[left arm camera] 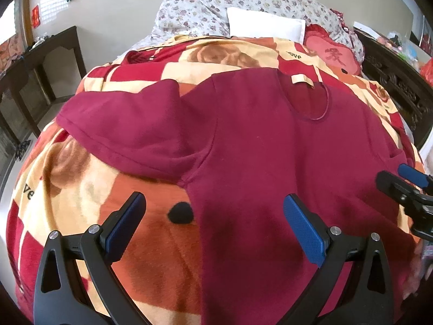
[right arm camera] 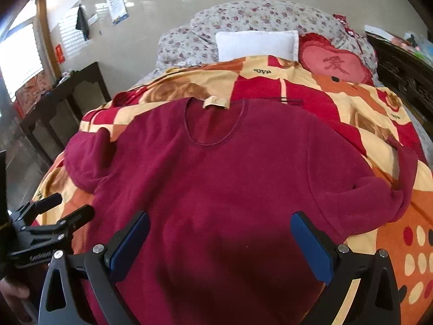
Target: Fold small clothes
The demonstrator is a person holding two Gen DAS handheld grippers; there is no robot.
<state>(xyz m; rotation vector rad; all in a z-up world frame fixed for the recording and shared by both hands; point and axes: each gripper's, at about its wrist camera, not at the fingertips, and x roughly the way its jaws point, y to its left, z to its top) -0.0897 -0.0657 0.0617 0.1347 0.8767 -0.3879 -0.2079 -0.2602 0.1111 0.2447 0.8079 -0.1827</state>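
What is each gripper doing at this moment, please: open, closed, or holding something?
Left gripper: jaws open, holding nothing, above the dark red fleece short-sleeved top.
Right gripper: jaws open, holding nothing, above the same top.

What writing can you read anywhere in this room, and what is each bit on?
"love", partly cut off: printed several times on the blanket.
"爱": red heart cushion.
Raised lettering on the left tool's mount: too blurred to read.
Wall chart: too small.
Red paper by the window: unreadable.
Neck label of the maroon shirt: nothing legible.
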